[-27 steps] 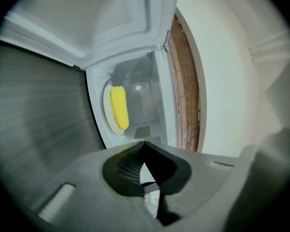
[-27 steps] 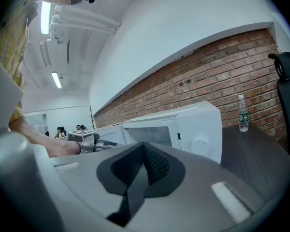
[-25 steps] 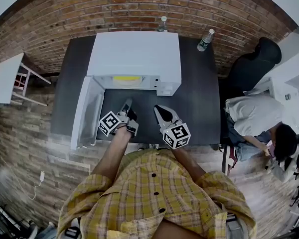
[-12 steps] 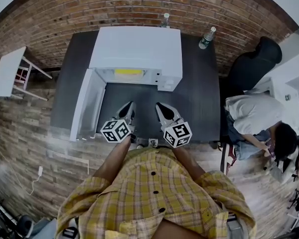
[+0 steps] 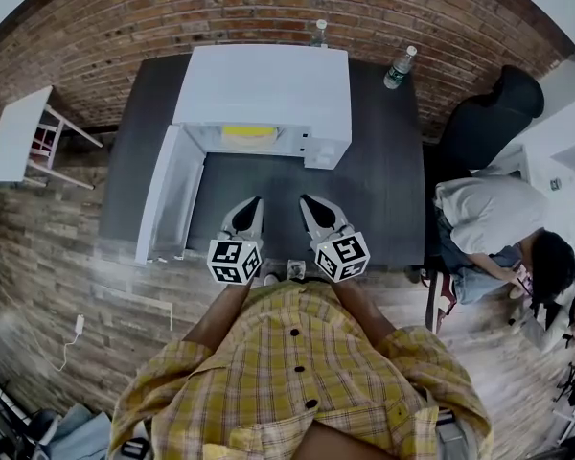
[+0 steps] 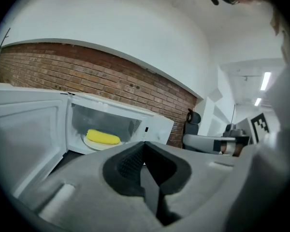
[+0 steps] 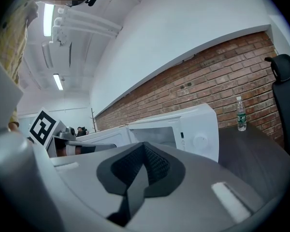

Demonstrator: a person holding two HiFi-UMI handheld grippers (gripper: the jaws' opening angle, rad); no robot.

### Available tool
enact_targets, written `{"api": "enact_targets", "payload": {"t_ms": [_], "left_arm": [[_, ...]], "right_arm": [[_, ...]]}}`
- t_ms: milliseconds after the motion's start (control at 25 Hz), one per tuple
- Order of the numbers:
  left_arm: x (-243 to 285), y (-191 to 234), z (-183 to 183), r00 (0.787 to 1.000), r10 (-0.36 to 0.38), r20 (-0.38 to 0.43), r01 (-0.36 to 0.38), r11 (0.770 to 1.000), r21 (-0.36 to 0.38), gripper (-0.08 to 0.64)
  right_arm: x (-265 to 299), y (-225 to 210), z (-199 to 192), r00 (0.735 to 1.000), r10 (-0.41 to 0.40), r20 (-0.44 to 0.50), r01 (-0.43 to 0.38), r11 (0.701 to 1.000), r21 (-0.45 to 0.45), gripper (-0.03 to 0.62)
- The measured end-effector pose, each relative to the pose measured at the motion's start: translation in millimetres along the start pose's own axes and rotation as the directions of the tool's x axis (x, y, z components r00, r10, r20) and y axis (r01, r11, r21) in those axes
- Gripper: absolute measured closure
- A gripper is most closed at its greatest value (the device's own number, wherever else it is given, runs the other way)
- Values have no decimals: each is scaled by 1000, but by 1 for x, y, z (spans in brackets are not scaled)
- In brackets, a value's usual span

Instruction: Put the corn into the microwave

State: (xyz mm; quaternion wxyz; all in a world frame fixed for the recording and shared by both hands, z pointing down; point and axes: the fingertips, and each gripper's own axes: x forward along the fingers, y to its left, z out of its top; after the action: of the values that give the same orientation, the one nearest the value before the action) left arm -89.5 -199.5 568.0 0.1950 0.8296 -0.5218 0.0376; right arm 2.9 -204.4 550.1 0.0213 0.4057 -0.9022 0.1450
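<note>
From overhead, we see only a sliver of the yellow corn cob (image 5: pixel 249 131) at twelve o'clock, the rest hidden under the roof of the white boxy microwave (image 5: pixel 264 84).

I can read no word, brand or number anywhere. My left tool (image 5: pixel 252 203) and my right tool (image 5: pixel 308 202) carry black-and-white square markers (image 5: pixel 235 261), which are patterns, not letters. The label on the bottle (image 5: pixel 400 66) at the far right of the tabletop (image 5: pixel 388 185) is too small to read. The microwave (image 5: pixel 264 84) shows no legible print.
</note>
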Motion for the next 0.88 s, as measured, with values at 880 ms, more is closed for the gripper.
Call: {"api": "enact_targets", "payload": {"t_ms": [880], "left_arm": [[-12, -17, 8, 1000, 0, 21, -3, 990, 140, 560]], "right_arm": [[-7, 2, 0, 1000, 2, -10, -2, 1000, -28, 589]]}}
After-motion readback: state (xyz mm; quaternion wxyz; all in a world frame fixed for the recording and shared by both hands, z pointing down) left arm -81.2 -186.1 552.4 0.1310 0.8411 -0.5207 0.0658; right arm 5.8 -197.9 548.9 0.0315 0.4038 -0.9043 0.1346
